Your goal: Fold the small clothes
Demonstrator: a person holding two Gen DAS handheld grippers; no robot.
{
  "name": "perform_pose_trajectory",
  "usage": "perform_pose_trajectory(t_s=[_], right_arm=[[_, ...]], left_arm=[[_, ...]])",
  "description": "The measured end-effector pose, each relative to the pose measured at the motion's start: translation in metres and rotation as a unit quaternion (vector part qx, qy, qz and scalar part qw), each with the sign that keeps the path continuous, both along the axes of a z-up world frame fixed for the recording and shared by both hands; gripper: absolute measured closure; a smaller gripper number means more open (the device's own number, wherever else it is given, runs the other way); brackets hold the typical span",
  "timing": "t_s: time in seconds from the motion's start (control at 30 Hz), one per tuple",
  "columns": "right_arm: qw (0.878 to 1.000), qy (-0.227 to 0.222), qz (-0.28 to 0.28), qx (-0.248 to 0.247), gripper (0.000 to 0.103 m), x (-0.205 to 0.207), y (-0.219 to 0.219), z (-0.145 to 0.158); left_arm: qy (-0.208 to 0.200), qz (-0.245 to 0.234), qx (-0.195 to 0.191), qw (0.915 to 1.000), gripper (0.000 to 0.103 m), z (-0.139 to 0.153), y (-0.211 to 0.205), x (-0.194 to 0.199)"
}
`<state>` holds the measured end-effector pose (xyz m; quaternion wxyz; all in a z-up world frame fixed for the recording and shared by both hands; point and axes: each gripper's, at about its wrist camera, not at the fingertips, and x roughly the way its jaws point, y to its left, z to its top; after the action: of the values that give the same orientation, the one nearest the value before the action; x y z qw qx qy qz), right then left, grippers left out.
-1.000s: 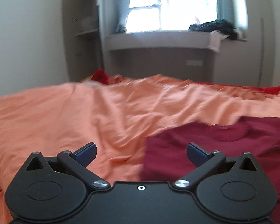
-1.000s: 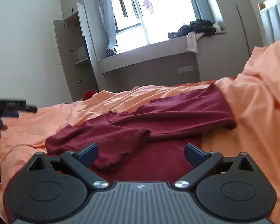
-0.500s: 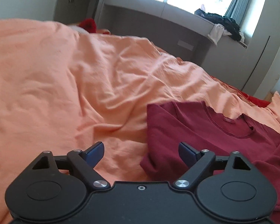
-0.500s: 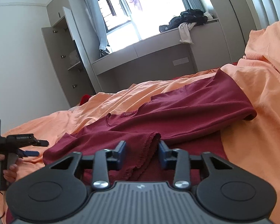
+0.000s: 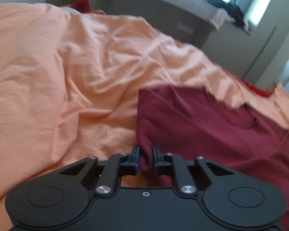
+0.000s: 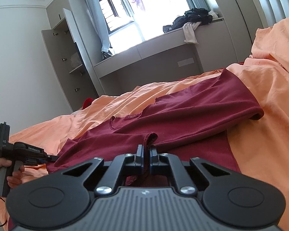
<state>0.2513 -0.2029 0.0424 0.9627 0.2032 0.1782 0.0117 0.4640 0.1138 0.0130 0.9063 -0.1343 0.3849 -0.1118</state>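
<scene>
Maroon long-sleeved top spread on the orange bedsheet, 1 sleeve folded across. Left gripper just closed, pinching the top's corner. Right gripper just closed too (sleeve cuff caught between pads).
</scene>
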Motion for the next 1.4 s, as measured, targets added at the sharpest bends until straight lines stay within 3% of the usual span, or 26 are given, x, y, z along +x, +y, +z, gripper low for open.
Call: perform_pose_trajectory(t_s=[0.1,0.17,0.3,0.4,0.47,0.53,0.6,0.73,0.87,0.93,1.03,1.1,1.13,1.23,1.33,1.4], right_arm=[[1.000,0.004,-0.001,-0.014,0.099,-0.005,0.003,0.002],[1.000,0.014,0.000,-0.021,0.099,-0.004,0.006,0.002],[1.000,0.012,0.002,-0.026,0.099,-0.008,0.007,0.001],[1.000,0.010,0.009,-0.026,0.099,-0.010,0.007,0.001],[1.000,0.010,0.010,-0.017,0.098,-0.011,0.005,-0.001],[1.000,0.011,0.010,-0.005,0.098,-0.011,0.002,-0.003],[1.000,0.013,0.010,0.000,0.098,-0.011,0.001,-0.004],[1.000,0.014,0.011,-0.006,0.098,-0.012,0.002,-0.002],[1.000,0.015,0.013,-0.014,0.098,-0.013,0.002,-0.001],[0.999,0.020,0.014,-0.027,0.098,-0.012,0.006,0.000],[0.999,0.024,0.016,-0.043,0.098,-0.011,0.012,0.002],[0.998,0.022,0.019,-0.050,0.098,-0.013,0.013,0.003],[0.998,0.021,0.020,-0.050,0.098,-0.014,0.012,0.002],[0.999,0.020,0.023,-0.042,0.097,-0.015,0.009,0.000],[0.999,0.013,0.022,-0.046,0.094,-0.018,0.011,-0.001],[0.998,0.010,0.021,-0.057,0.086,-0.019,0.013,-0.001]], left_arm=[[-0.016,0.034,0.044,0.9983,0.092,0.010,-0.010,-0.004],[0.005,0.029,0.071,0.9970,0.091,0.005,-0.020,0.004],[0.016,0.027,0.062,0.9976,0.085,-0.001,-0.017,0.007],[0.010,0.026,0.053,0.9982,0.066,0.002,-0.008,-0.001],[0.008,0.021,0.052,0.9984,0.048,0.002,-0.003,-0.009],[0.014,0.013,0.033,0.9993,0.046,-0.001,0.004,-0.014],[0.026,0.002,0.010,0.9996,0.052,-0.007,0.009,-0.016],[0.035,-0.021,-0.033,0.9986,0.094,-0.011,0.011,-0.014],[0.027,0.027,-0.023,0.9990,0.098,-0.002,0.006,-0.022],[0.044,0.066,-0.030,0.9964,0.098,-0.004,0.009,-0.021],[0.070,0.071,-0.020,0.9948,0.097,-0.014,0.006,-0.013],[0.056,0.065,-0.002,0.9964,0.089,-0.010,0.002,-0.015],[0.046,0.066,0.014,0.9967,0.078,-0.006,0.000,-0.018],[0.008,0.058,0.069,0.9958,0.064,0.007,-0.009,-0.023],[-0.015,0.055,0.088,0.9945,0.046,0.016,-0.016,-0.015],[-0.027,0.058,0.097,0.9932,0.040,0.017,-0.022,-0.002]])
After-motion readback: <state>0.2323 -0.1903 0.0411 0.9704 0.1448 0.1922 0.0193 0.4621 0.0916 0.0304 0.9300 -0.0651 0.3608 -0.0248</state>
